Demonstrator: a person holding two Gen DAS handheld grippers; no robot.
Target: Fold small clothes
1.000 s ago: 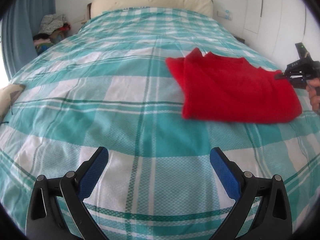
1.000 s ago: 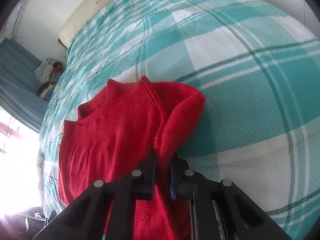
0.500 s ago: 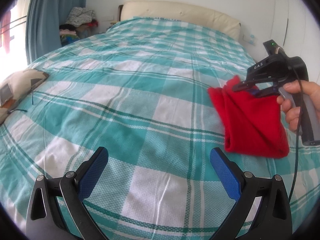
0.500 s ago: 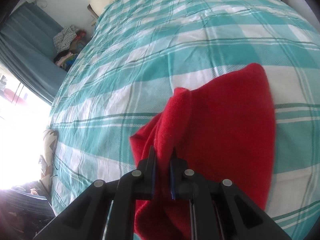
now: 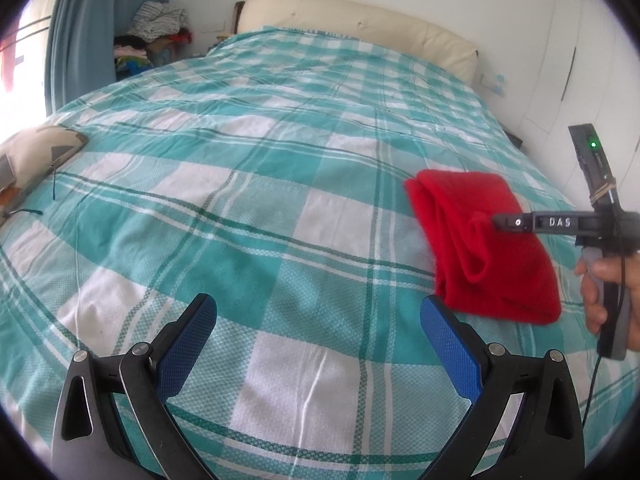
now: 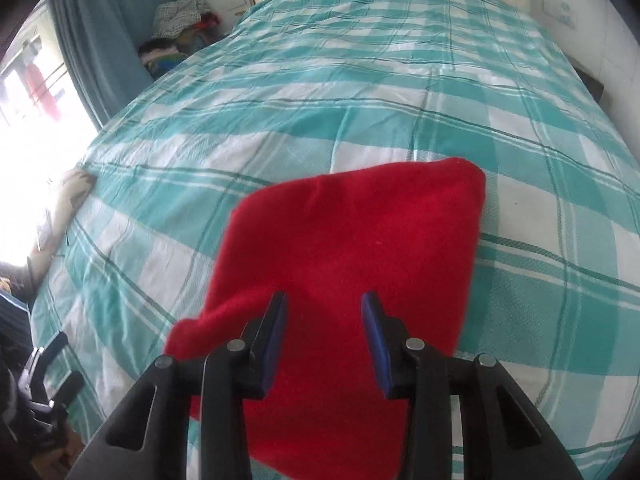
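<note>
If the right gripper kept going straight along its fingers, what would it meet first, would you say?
Most likely the red garment: it fills the view right ahead of the open right gripper, lying folded on the bed. How far the tips are above the cloth is unclear.

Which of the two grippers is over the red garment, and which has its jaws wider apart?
The right gripper sits over the folded red garment, part-open. The left gripper is wider, above bare bedspread.
</note>
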